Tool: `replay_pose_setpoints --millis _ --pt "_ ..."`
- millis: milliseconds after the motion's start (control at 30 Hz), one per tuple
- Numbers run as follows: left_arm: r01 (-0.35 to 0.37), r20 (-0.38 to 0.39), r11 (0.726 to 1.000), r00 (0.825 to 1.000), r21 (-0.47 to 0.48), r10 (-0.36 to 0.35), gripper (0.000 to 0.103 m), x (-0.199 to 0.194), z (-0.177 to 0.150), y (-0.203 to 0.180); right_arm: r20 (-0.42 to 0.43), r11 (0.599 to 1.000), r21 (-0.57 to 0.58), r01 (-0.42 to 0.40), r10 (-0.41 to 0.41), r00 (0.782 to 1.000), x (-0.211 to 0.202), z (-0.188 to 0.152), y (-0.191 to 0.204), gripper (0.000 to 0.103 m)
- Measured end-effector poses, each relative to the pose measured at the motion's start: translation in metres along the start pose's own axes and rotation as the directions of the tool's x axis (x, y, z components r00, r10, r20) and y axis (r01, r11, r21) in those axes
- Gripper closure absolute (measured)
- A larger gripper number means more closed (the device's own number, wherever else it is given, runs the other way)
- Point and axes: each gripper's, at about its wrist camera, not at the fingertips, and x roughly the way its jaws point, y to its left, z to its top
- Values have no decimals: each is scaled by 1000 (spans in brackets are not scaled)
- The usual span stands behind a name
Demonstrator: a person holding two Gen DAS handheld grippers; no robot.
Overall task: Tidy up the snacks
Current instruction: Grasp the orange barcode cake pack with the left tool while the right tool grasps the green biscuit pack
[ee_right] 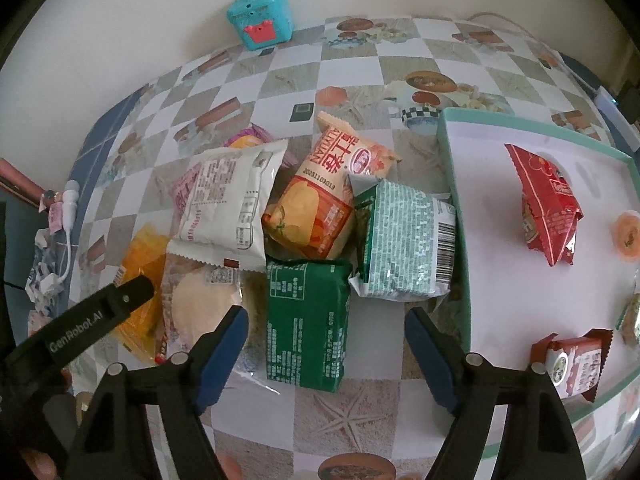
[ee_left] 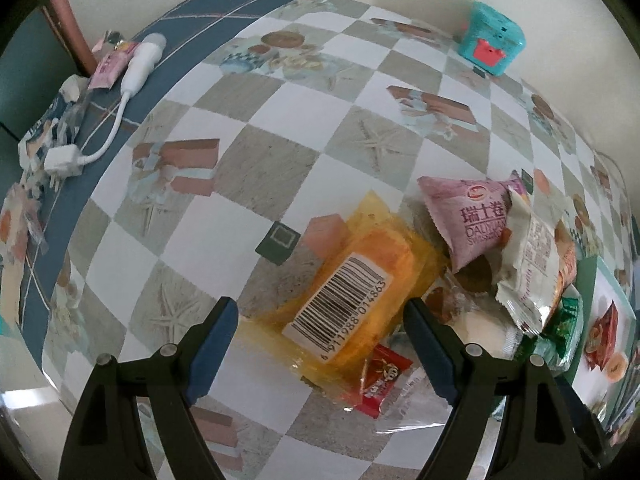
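While spread jaws straddle dark green foil snack packet (ee_right: 306, 322) near pale teal-rimmed tray (ee_right: 456, 200), ready for transfer; left gripper (ee_left: 320, 328) likewise spread over yellow barcoded packet (ee_left: 352, 292).

The desk (ee_right: 348, 408) wears a grey-and-white checked cloth printed with starfish. A dark green packet (ee_right: 306, 324) lies beside a pale green one (ee_right: 408, 240). A red packet (ee_right: 548, 204) sits in the white, teal-rimmed tray (ee_right: 456, 184).

Teal toy box (ee_left: 493, 39) upright at bench (ee_left: 256, 168) far edge by wall; white charger with cable (ee_left: 132, 76) on blue border strip.
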Motion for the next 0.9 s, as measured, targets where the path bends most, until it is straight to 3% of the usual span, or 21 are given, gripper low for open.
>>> replay_pose_setpoints --millis 267,900 --pt "-4 -17 998 1000 -63 3 18 6 2 14 -13 1000 0 2 -2 1000 4 0 0 26" --pt "-51 30 999 998 -10 52 18 9 11 3 -52 1000 -5 -21 20 998 14 -2 2 55"
